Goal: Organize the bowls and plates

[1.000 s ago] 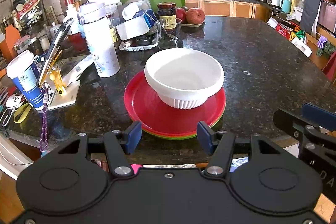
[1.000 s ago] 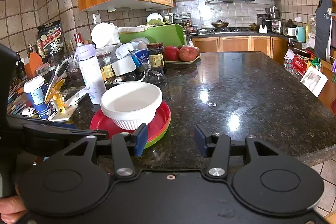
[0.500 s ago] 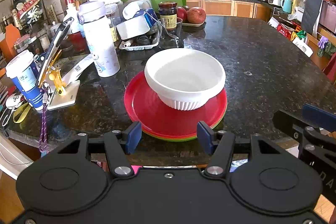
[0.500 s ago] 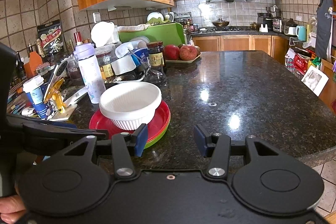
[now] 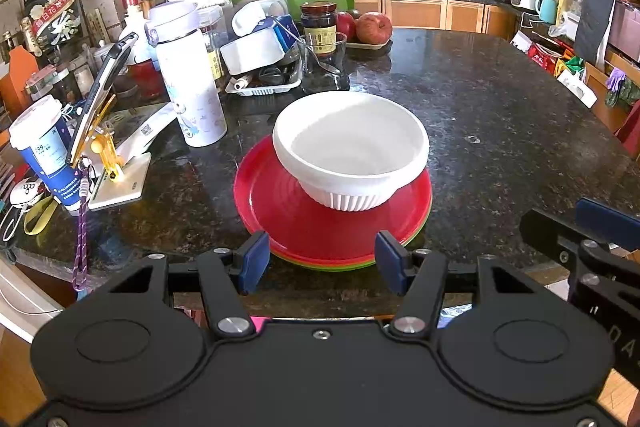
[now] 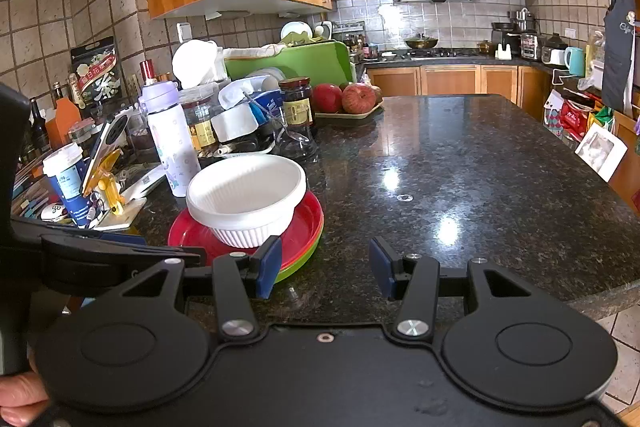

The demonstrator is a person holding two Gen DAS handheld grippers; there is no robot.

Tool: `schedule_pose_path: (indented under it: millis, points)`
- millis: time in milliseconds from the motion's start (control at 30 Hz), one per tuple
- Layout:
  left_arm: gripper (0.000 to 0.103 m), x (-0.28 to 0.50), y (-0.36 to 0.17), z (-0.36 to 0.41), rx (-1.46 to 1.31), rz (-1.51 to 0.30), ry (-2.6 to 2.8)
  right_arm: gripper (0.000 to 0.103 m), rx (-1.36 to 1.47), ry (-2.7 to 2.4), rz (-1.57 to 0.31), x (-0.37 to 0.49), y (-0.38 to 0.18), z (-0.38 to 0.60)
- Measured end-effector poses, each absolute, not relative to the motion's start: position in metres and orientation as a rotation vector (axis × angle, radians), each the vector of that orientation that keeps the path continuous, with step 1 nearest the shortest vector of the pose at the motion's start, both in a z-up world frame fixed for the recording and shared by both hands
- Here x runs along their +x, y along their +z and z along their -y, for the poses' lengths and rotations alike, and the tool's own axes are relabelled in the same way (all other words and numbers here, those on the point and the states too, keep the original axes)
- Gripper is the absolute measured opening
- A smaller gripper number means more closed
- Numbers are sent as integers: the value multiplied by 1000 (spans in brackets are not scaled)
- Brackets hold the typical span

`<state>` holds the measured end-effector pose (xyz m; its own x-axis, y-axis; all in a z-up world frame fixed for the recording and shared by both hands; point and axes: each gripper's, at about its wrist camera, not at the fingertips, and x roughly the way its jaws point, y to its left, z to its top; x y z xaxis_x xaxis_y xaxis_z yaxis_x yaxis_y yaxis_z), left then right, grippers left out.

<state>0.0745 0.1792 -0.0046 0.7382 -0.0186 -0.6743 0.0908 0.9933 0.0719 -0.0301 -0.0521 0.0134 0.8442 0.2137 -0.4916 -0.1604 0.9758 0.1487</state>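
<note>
One white bowl (image 5: 351, 147) sits on a stack of plates (image 5: 332, 227), a red one on top with green edges showing beneath, near the front edge of the dark counter (image 5: 500, 115). Behind the bowl to its left stand one white bottle (image 5: 188, 79), one blue cup (image 5: 44, 147), one dark jar (image 5: 319, 23) and two apples (image 5: 366, 26). The left gripper (image 5: 322, 261) and right gripper (image 6: 324, 267) have fingers spread, holding nothing, just short of the plates.
</note>
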Motion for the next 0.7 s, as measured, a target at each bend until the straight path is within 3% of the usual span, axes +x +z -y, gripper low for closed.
schedule_pose_path:
  millis: [700]
  points:
    - [62,76,-7,-181,100,-745,-58,51,96,201,-537,-29,14,51]
